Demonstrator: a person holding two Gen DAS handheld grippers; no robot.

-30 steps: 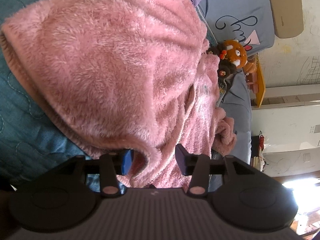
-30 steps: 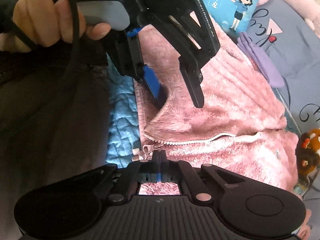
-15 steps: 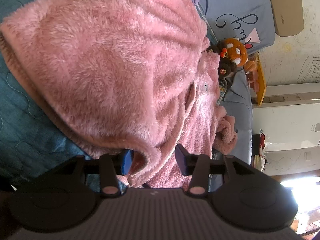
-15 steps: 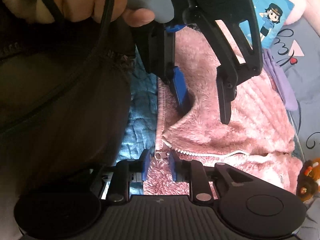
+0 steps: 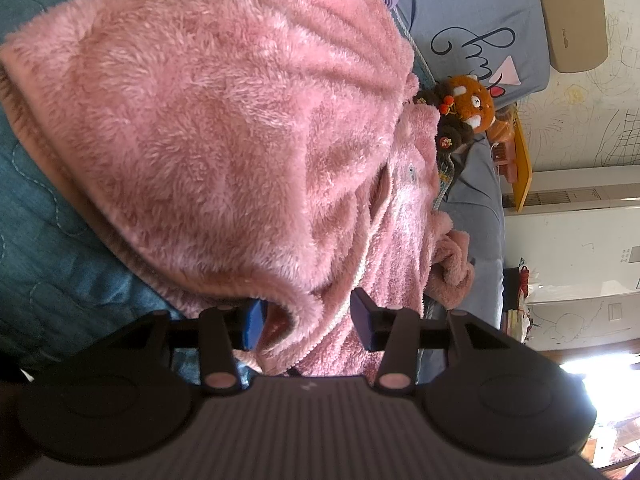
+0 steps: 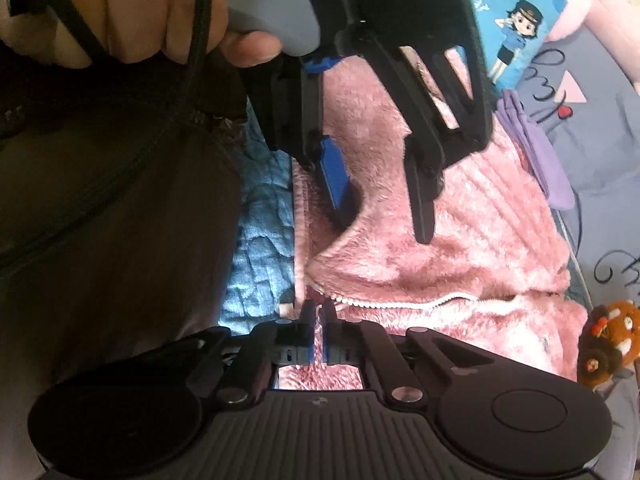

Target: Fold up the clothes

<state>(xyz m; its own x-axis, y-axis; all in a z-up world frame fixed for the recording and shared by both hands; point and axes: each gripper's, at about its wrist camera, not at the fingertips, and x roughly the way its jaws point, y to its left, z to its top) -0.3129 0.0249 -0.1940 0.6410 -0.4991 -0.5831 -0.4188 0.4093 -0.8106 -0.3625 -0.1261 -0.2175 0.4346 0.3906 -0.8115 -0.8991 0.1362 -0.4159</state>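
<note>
The pink fleece jacket (image 5: 224, 128) lies spread on the blue quilted bed (image 5: 44, 248). Only the right wrist view shows the hand (image 6: 132, 12) holding the left gripper (image 6: 384, 216), its fingers apart around a raised fold of fleece. The right gripper (image 6: 319, 320) has its fingers nearly together on the jacket's zipper edge (a thin gap remains). The left view alone shows the orange plush toy (image 5: 468, 104) whole; the jacket's far side is cut off.

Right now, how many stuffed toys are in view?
1: an orange-brown plush toy beside the pink fleece jacket, against the grey-blue pillow; others may be hidden under fabric.
</note>
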